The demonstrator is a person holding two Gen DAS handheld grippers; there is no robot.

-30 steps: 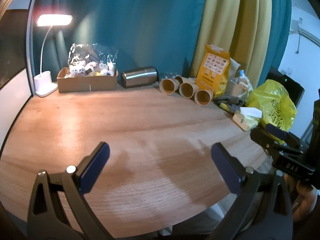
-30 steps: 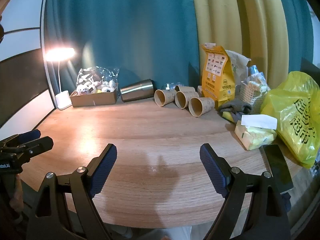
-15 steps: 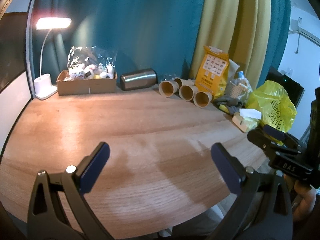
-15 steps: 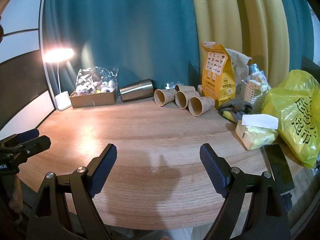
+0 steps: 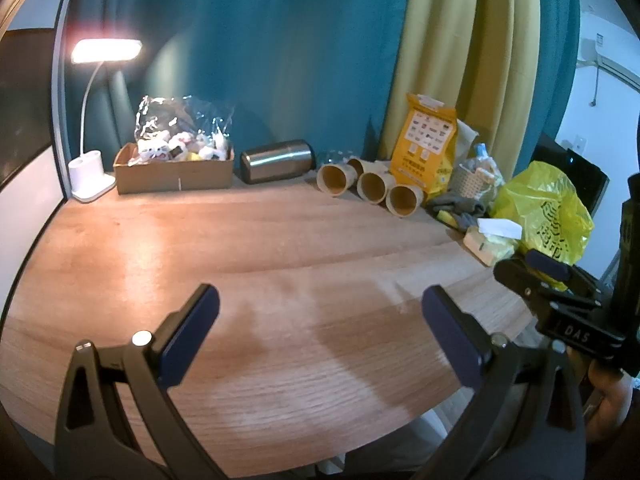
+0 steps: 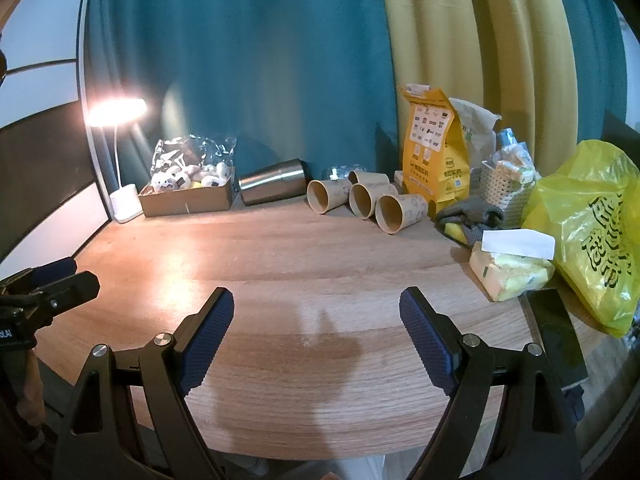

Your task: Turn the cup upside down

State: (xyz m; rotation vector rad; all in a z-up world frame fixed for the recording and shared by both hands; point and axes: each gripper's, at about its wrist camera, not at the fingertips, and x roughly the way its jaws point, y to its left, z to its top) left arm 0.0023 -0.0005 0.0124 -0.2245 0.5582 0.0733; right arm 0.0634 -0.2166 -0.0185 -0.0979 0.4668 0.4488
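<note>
A: In the left wrist view, the left gripper (image 5: 318, 320) hangs over the near edge of the wooden table (image 5: 260, 248), its two blue pads wide apart with only bare wood between them. The paper cups (image 5: 370, 186) lie on their sides at the far edge, mouths turned toward us, just right of the steel tumbler (image 5: 277, 160), which also lies down. The right gripper (image 5: 538, 276) shows at the right border, seen from the side; from here I cannot tell its gap.

B: And in the right wrist view?

A: There the right gripper (image 6: 316, 324) is also spread open and holds nothing. The same cups (image 6: 364, 198) are far ahead, a little right of centre, next to the orange bag (image 6: 434, 152). The left gripper (image 6: 48, 286) appears at the left border.

B: So nothing is grasped yet. How to do the reach well?

A: I think the nearest cup (image 6: 398, 212) is the easy one (it is the most free of its neighbours). Go forward low, take it across the body and not on the rim, because thin paper probably bends. Close softly, lift it free of the others, then turn the wrist until the mouth looks down and set it flat on the open wood.
</note>
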